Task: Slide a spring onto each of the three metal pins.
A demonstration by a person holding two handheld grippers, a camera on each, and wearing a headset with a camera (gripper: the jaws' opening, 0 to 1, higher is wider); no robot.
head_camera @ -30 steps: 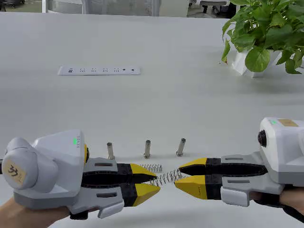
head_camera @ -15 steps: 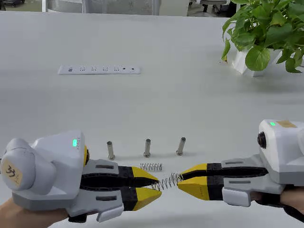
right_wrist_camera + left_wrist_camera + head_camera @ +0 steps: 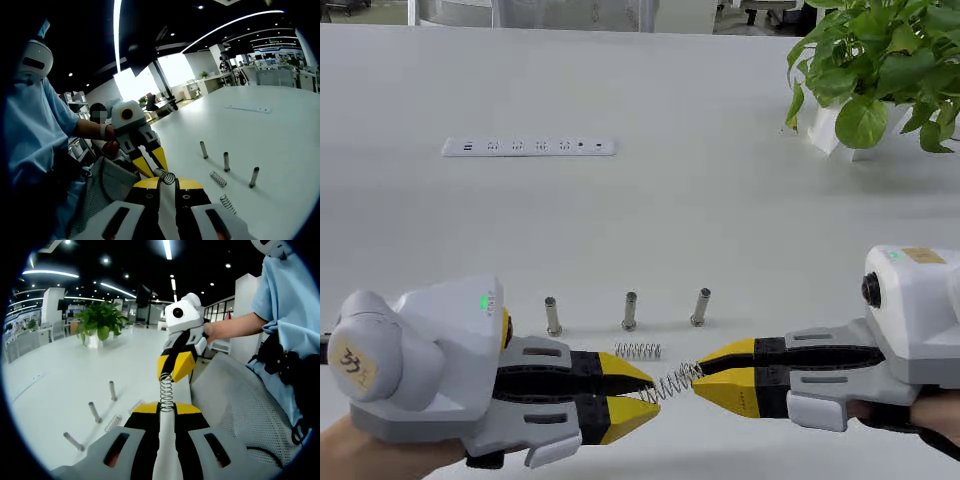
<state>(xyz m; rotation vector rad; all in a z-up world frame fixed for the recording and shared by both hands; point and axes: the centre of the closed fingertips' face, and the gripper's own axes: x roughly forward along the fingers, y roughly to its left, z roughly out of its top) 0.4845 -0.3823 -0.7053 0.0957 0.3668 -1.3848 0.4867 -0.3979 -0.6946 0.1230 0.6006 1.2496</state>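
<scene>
**benchguy:** ok, starting at the left, what's the white-and-black left gripper point(image 3: 653, 391) with the yellow tips up to?

**coilfan:** its tongs are clenched on one end of a thin coiled steel spring point(image 3: 672, 381). that spring's up off the pale grey tabletop point(image 3: 720, 220) and slants up toward the right. its other end is pinched in the tongs of the matching white-and-black right gripper point(image 3: 696, 374). so both are grasping the same spring, tips nearly nose to nose. the left gripper view looks straight along the coil, from its own tips to the other gripper's.

**benchguy:** and the pins?

**coilfan:** three short silver metal pins stand upright in a row just behind the tongs: left pin point(image 3: 552, 315), middle pin point(image 3: 630, 311), right pin point(image 3: 701, 307). all three bare. a short loose spring point(image 3: 637, 350) lies flat between the middle pin and the held one. the right gripper view has a second loose spring point(image 3: 227, 202) on the tabletop too, lying nearer that gripper's tongs.

**benchguy:** anything further back?

**coilfan:** a flat white power strip point(image 3: 529, 147) back left, well apart from the pins, and a leafy green plant point(image 3: 865, 70) in a white pot point(image 3: 827, 130) at the far right.
</scene>
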